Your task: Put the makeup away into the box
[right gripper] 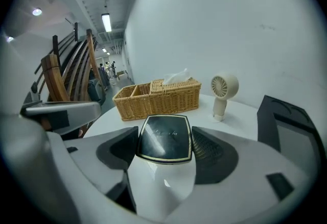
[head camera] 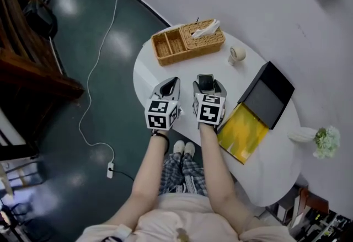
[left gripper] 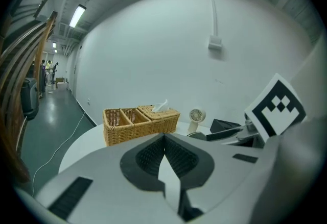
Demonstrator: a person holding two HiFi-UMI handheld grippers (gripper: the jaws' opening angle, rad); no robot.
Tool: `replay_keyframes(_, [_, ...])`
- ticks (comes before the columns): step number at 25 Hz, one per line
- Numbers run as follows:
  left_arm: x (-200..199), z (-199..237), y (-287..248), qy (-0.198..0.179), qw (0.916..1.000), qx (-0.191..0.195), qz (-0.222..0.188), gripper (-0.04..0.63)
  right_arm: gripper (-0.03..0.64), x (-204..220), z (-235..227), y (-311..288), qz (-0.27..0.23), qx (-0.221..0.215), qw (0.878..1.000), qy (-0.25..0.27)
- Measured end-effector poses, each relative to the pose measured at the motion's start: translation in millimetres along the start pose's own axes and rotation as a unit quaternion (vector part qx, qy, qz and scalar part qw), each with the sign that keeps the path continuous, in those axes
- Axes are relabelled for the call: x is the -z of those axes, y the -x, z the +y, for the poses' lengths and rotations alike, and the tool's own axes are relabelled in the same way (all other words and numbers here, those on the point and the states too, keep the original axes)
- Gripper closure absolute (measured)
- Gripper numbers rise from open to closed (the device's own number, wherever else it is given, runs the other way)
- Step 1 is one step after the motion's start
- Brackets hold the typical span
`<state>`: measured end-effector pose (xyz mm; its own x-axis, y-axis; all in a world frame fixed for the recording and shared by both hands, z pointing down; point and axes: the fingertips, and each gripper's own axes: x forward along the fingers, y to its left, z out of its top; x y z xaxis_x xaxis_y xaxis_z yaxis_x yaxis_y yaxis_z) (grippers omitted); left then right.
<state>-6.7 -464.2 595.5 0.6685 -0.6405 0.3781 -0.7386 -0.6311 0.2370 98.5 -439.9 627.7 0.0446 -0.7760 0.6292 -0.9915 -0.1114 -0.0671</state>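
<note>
Right gripper view: right hand-held gripper clamps the black compact, left hand-held gripper is closed empty, and stowing in the right-edge black box remains.

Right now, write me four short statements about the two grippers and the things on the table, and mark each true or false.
1. The right gripper has a black compact with a gold edge between its jaws. True.
2. The left gripper has its jaws wide apart around a lipstick. False: its jaws are together with nothing between them.
3. A tissue sticks out of one compartment of the wicker basket. True.
4. The small fan lies inside the black box. False: it stands upright on the table, between the basket and the box.
</note>
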Motion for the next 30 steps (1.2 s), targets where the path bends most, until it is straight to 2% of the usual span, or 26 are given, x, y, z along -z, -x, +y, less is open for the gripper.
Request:
replay_keyframes(5, [-26, -43, 3, -0.02, 0.9991, 0.035, -0.016, 0.569, 0.28, -26, -29, 47, -0.038, 0.029, 0.999, -0.009])
replay_keyframes(11, [-29, -121, -3, -0.047, 0.9939, 0.099, -0.01, 0.569, 0.279, -21, -90, 109, -0.058, 0.08, 0.994, -0.039])
replay_keyframes(17, [-3, -194, -11, -0.07, 0.9847, 0.159, 0.019, 0.569, 0.279, 20, -150, 160, -0.051, 0.13, 0.988, -0.072])
replay_keyframes(21, [18, -229, -11, -0.085, 0.9773, 0.19, 0.042, 0.569, 0.279, 55, -174, 183, -0.034, 0.152, 0.984, -0.091])
replay_keyframes(25, [41, -250, -13, -0.095, 0.9713, 0.208, 0.065, 0.569, 0.279, 91, -184, 191, -0.004, 0.156, 0.983, -0.1])
replay_keyframes(30, [59, -261, -17, -0.104, 0.9671, 0.218, 0.081, 0.569, 0.279, 126, -185, 180, 0.043, 0.135, 0.983, -0.113])
